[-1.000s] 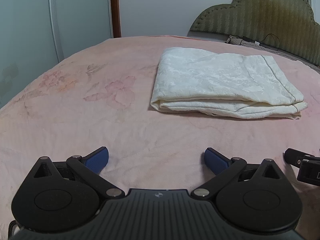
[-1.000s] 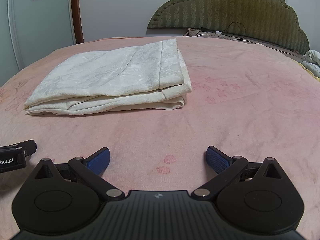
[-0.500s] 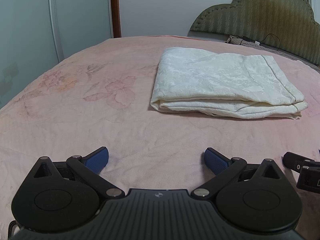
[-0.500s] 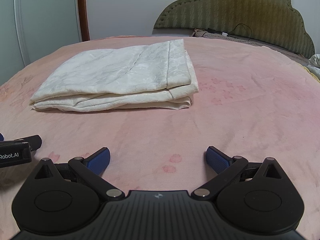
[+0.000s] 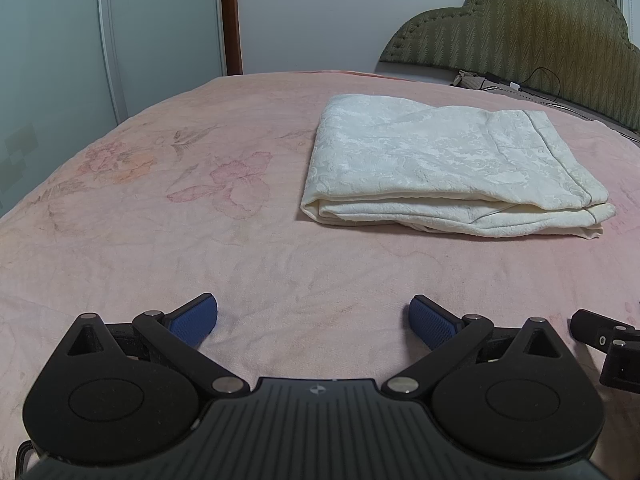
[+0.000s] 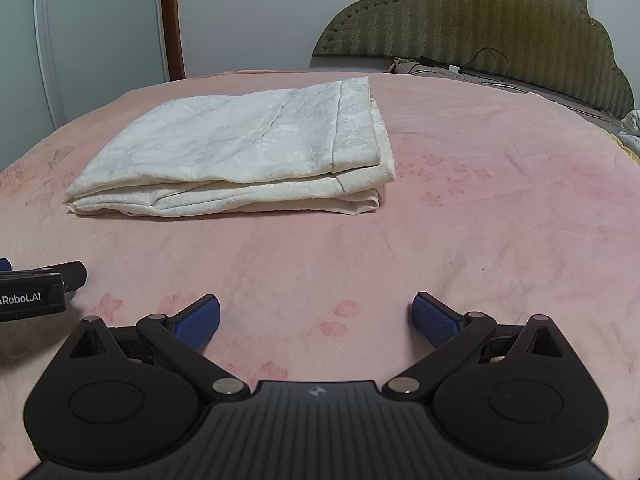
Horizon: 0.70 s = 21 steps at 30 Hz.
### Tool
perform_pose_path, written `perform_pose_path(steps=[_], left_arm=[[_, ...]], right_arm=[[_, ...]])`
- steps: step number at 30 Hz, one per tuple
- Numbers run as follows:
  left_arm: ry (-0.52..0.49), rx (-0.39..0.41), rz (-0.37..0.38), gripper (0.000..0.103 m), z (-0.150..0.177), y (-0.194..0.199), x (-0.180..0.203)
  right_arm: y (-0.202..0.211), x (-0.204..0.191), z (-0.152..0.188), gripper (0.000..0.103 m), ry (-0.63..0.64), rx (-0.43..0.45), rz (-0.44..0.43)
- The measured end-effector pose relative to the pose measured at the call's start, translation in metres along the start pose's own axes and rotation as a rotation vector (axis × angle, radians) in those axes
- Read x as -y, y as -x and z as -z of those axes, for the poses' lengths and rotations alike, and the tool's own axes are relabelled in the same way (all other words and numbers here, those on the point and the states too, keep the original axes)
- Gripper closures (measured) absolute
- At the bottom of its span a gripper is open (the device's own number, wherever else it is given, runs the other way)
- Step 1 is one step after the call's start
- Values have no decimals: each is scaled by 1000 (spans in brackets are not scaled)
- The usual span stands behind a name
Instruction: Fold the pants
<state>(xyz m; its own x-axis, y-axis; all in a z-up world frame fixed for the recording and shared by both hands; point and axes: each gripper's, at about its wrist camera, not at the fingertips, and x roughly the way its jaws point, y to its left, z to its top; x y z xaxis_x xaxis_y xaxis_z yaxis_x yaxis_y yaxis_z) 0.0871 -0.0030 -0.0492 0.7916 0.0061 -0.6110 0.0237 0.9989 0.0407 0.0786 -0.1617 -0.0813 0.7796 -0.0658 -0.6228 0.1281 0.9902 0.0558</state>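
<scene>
**Pants folded on bed, both grippers empty and back from them**

One pair of cream pants (image 5: 448,168), folded into a flat layered rectangle, lies on the pink bedspread (image 5: 160,240). Two grippers, both with jaws spread wide and holding nothing.

Left gripper (image 5: 314,320): pants lie ahead and to its right, well apart from the blue fingertips (image 5: 192,318). Right gripper (image 6: 316,318): pants (image 6: 240,148) lie ahead and to its left, also well apart. So the pants sit between the two lines of sight, long axis running left-right across both views, thick folded edge facing the grippers. Neither looks clearly nearer; cannot tell.

Each view catches the other gripper at its edge, beside the pants' near side.

Judgement: the fold looks finished, nothing left to grasp. One green headboard (image 6: 480,20) beyond the pants.
</scene>
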Motion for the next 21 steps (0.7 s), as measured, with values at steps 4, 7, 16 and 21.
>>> perform_pose_path(steps=[4,7,16,21], left_arm=[[1,0,1,0,0,0,0],[0,1,-1,0,0,0,0],[1,1,-4,0,0,0,-1],[2,1,-3,0,0,0,-1]], right_arm=[[0,-1,0,0,0,1,4],[1,0,1,0,-12,6,28],[1,4,1,0,-27,5,44],[1,4,1,0,-29,4,40]])
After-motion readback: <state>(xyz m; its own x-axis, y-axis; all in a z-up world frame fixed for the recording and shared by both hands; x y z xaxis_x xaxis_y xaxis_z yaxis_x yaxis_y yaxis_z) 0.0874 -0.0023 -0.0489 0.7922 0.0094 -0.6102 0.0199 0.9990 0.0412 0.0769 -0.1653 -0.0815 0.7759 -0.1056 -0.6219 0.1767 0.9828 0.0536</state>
